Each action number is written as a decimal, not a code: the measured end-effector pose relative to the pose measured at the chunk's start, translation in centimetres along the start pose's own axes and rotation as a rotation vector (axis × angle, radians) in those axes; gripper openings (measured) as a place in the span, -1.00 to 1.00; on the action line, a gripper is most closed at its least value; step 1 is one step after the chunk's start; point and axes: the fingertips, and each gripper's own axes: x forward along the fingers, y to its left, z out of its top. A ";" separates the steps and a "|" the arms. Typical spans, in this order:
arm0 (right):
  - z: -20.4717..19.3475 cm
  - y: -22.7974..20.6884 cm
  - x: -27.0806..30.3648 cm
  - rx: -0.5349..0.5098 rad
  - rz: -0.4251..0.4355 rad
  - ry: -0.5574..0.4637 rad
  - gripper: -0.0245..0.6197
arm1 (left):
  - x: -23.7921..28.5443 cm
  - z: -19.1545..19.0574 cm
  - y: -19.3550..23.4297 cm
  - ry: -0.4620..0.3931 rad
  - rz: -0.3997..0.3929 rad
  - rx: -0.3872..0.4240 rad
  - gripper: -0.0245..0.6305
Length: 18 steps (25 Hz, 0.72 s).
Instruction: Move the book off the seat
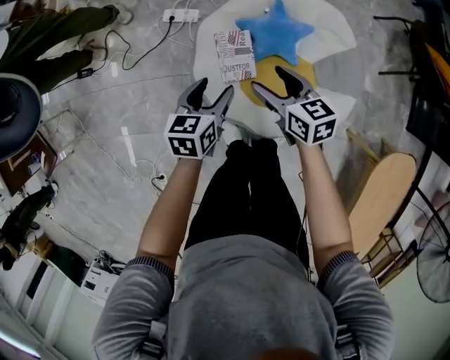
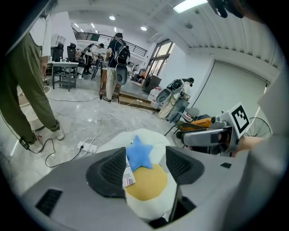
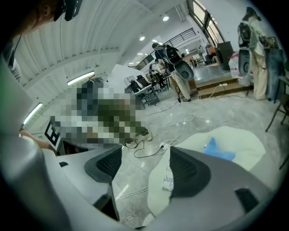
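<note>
Book [image 1: 235,55], one, beside one star cushion [image 1: 274,35]; left tongs [image 1: 214,88], right tongs [image 1: 269,79] gape empty.

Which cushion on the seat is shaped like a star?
The blue cushion, lying right beside the book. The yellow cushion is plain and round instead.

Blue star cushion [image 1: 274,35], white power strip [image 1: 181,14]
</note>
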 end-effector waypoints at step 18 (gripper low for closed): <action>-15.4 -11.2 12.8 0.190 0.004 0.177 0.20 | 14.5 -15.6 8.8 0.210 0.073 -0.076 0.00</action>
